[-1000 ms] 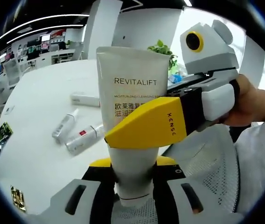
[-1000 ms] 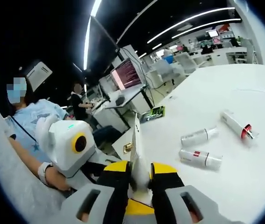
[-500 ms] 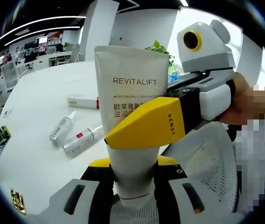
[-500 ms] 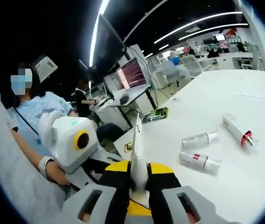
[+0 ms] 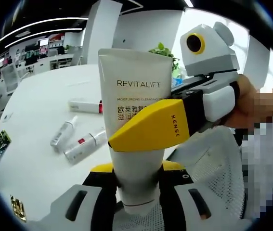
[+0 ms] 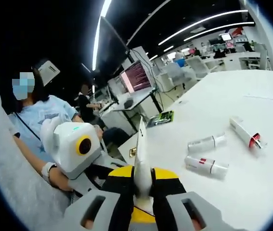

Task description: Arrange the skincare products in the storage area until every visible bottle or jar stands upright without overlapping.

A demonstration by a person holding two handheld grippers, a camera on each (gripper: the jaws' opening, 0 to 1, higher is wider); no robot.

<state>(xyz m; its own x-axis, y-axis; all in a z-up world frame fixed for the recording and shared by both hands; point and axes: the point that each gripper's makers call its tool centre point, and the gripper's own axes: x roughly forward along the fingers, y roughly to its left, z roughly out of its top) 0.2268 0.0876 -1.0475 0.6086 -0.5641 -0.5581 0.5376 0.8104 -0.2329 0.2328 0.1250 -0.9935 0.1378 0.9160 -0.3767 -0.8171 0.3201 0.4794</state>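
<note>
On the white table [image 5: 35,159] three small bottles [image 5: 84,145] lie flat — none upright yet; the Revitalift tube [image 5: 135,110] is held off the table, left gripper [image 5: 137,187] clamped near its cap, right gripper [image 6: 141,185] clamped on its body — most work remains.

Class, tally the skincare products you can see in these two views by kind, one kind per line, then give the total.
Squeeze tube, held by both grippers: 1 (REVITALIFT tube)
Small bottles lying on the table: 2 (clear bottle, red-label bottle)
Long white pack with red end, lying down: 1 (white pack)
Total: 4
</note>
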